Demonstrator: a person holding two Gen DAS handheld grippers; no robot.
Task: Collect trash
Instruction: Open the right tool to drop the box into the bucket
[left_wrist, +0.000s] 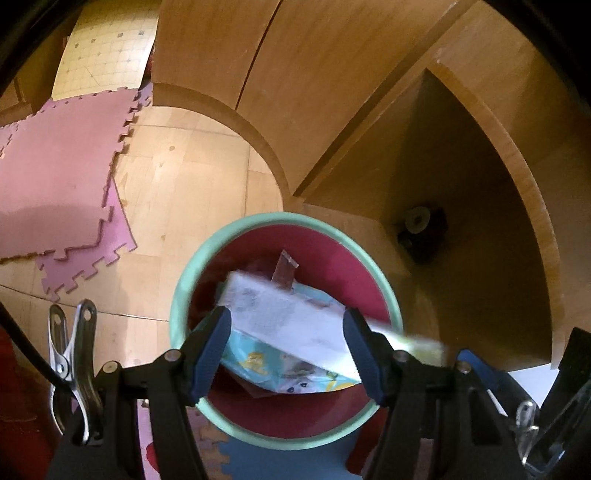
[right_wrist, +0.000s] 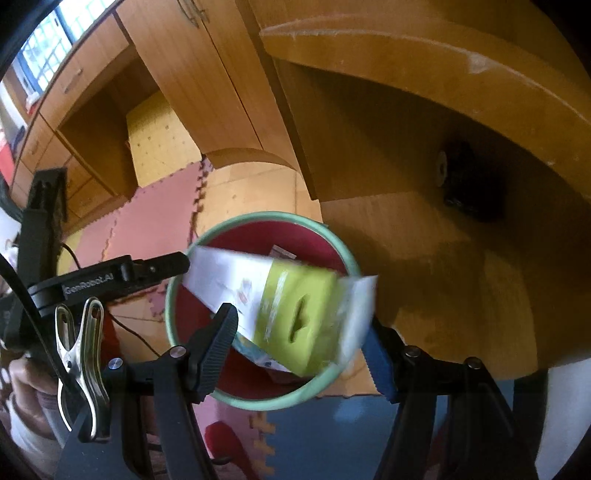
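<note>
Jaws: held at a middling spread on both sides, neither fully wide nor narrow. Seen closed across one end of a white and green box (left_wrist: 288, 314) on the left gripper (left_wrist: 286, 343), pads against its edges; seen likewise across the green end with the slot on the right gripper (right_wrist: 299, 332). Probably gripped from two ends because of the box's length and bulk, to keep it level and steer it. Hangs blurred right over the bin (left_wrist: 177, 306), mint rim and red inside, at 6 o'clock in both views, so likely on the way in, not yet dropped. Already lying inside: a blue patterned wrapper (left_wrist: 258, 358) under the box, and a brown scrap (left_wrist: 284, 273) at 12 o'clock of it. Stands on the floor close against a wooden cabinet (left_wrist: 332, 110) at 1 o'clock, foam mat (left_wrist: 55, 166) at 10 o'clock. Next, by judgement: lower a little, then release both ends together, lest the box tip on the rim.
</note>
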